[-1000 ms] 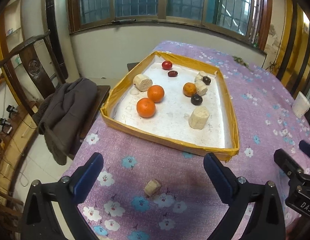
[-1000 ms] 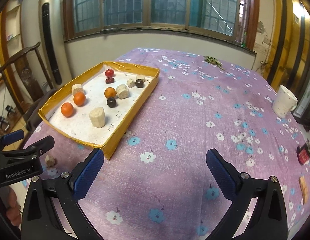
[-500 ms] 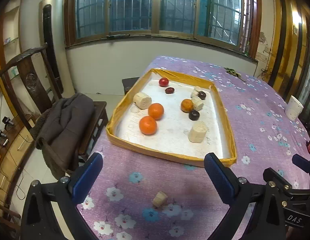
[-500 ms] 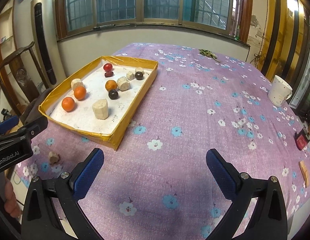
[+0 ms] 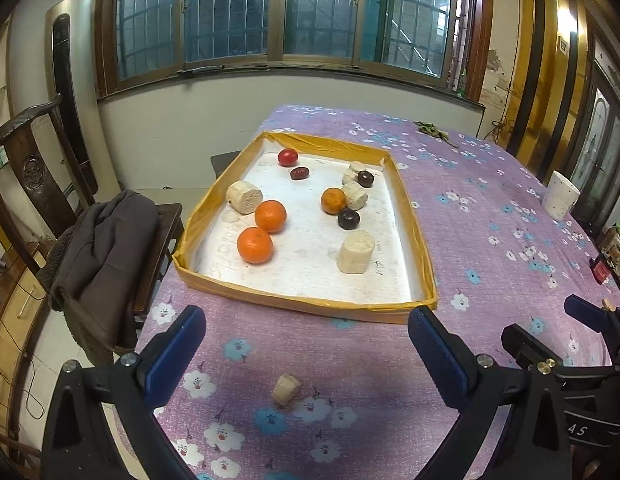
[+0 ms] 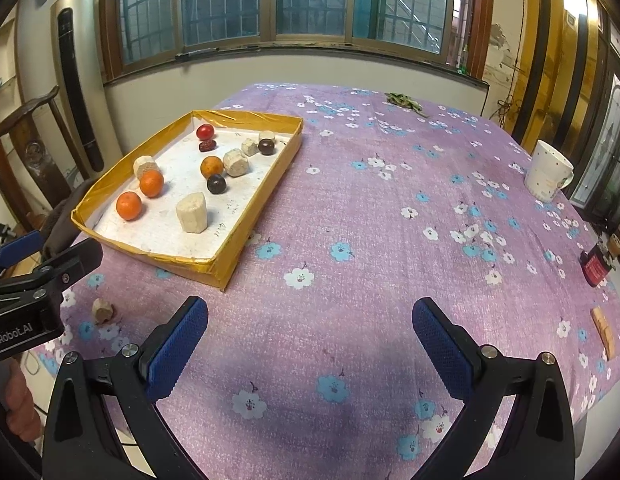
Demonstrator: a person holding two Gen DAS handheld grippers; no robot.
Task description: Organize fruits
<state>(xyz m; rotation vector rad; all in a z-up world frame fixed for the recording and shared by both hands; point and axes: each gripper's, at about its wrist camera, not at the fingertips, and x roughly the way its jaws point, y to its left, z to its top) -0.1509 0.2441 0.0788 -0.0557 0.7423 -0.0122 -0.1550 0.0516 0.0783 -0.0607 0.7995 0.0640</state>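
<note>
Your left gripper (image 5: 305,350) hovers over the near edge of the bench (image 5: 490,216), its blue-padded fingers (image 5: 175,354) spread wide with nothing between them. Just below that gap, a small pale chunk (image 5: 286,389) lies loose on the purple flowered cloth, outside the tray (image 5: 305,305) and a little short of its near rim.

Inside the yellow-edged tray, two oranges (image 5: 255,245) sit touching each other near the left wall, with a pale cylinder (image 5: 244,197) lying on its side just behind them. A third, smaller orange (image 5: 333,200) rests near the middle, just beside another pale piece (image 5: 354,195) and a dark round fruit (image 5: 348,219). A taller pale cylinder (image 5: 355,251) stands upright towards the near right. At the far end you have a red fruit (image 5: 287,157), a dark red oblong one (image 5: 299,173), and a second dark round fruit (image 5: 365,178) against what looks like one or two small pale bits, though they are too small to sort out.

Your right gripper (image 6: 310,338) is also open wide and empty, held above bare cloth to the right of the tray. A white mug (image 6: 548,176) stands well apart at the far right edge of the bench. A brown jacket (image 5: 101,256) is draped over the wooden chair (image 5: 27,168) to the left.
</note>
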